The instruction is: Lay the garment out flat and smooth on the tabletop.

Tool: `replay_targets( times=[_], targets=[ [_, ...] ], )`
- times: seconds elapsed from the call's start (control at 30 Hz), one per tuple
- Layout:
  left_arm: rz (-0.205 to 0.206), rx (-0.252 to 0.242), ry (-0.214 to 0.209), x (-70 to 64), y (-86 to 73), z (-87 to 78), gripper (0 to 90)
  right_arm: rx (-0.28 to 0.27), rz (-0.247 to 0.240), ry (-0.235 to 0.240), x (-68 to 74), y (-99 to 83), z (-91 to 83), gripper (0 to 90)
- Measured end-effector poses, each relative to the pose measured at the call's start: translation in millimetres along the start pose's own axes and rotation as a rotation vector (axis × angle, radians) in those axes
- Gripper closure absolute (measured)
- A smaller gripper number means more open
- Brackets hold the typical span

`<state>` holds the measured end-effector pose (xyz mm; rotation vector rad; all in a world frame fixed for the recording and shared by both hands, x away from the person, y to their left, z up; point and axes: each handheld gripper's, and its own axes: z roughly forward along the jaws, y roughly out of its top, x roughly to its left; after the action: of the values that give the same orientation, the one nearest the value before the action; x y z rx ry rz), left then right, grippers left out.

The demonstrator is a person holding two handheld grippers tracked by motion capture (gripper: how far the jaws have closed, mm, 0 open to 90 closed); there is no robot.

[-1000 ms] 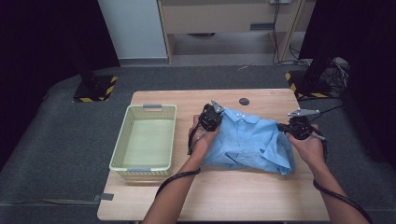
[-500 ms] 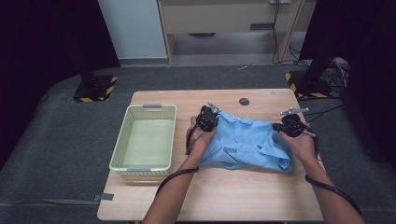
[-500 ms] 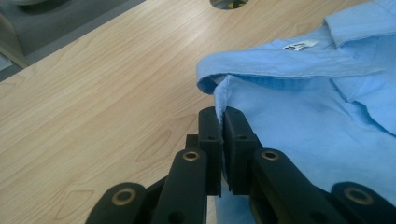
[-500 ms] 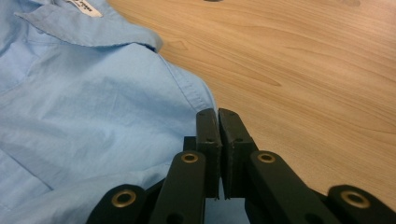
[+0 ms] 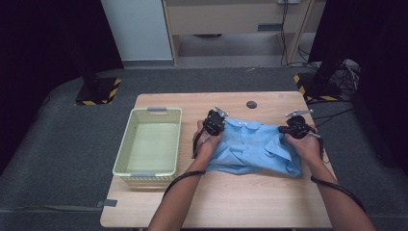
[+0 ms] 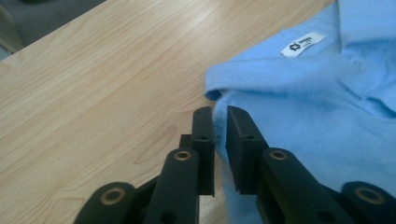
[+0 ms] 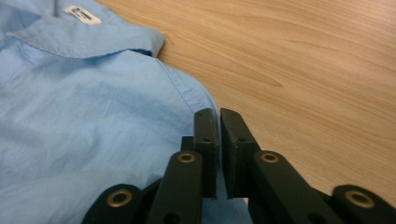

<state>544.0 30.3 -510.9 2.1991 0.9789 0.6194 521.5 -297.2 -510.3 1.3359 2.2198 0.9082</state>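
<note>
Nearest the person, bare pale wooden table (image 5: pixel 231 202) lies in front of the forearms, and just beyond it a light blue cotton collared shirt (image 5: pixel 255 149) is spread, partly folded, on the right half of the tabletop. Each tool pinches the cloth at an outer edge: the left gripper (image 6: pixel 220 122) has its jaws nearly closed over the shirt's side hem, and the right gripper (image 7: pixel 217 122) is likewise clamped on a thin fold at the opposite edge. Such fabric looks light, limp and prone to slipping or bunching, so seams, hems or the collar seem the surest holds. To the left sits a pale green plastic slatted basket (image 5: pixel 123 154), well apart. Farther off, a small dark round disc (image 5: pixel 251 104) rests near the table's far edge, not obstructing anything.
</note>
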Motion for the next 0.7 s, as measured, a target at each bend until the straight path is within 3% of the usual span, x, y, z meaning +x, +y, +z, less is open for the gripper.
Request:
replay_targets(
  times=[0.13, 0.2, 0.33, 0.4, 0.5, 0.63, 0.7],
  targets=[
    [0.013, -0.007, 0.042, -0.2, 2.0, -2.7, 65.8, -0.022, 0.005, -0.015, 0.2, 2.2, -2.0, 67.7],
    [-0.009, -0.016, 0.041, -0.3, 2.7, -5.5, 55.9, -0.037, 0.014, -0.019, 0.5, 3.7, -5.6, 60.9],
    [-0.009, -0.024, 0.046, -4.8, 4.1, -14.1, 47.2, -0.063, 0.026, -0.002, 3.6, 6.2, -15.6, 54.0],
    [-0.036, -0.025, 0.054, -8.0, 3.0, -20.1, 39.7, -0.070, 0.015, 0.005, 7.3, 6.4, -21.7, 50.0],
    [-0.085, -0.034, 0.027, -13.1, 0.7, -31.5, 32.8, -0.078, 0.009, 0.021, 14.7, 5.9, -33.3, 44.9],
    [-0.095, -0.049, 0.011, -23.9, -4.2, -52.8, 26.3, -0.106, 0.000, 0.039, 26.1, 3.4, -52.9, 39.7],
    [-0.079, -0.046, 0.000, -30.3, -8.2, -63.8, 22.4, -0.114, -0.008, 0.050, 32.6, 0.8, -62.4, 40.3]
  ],
)
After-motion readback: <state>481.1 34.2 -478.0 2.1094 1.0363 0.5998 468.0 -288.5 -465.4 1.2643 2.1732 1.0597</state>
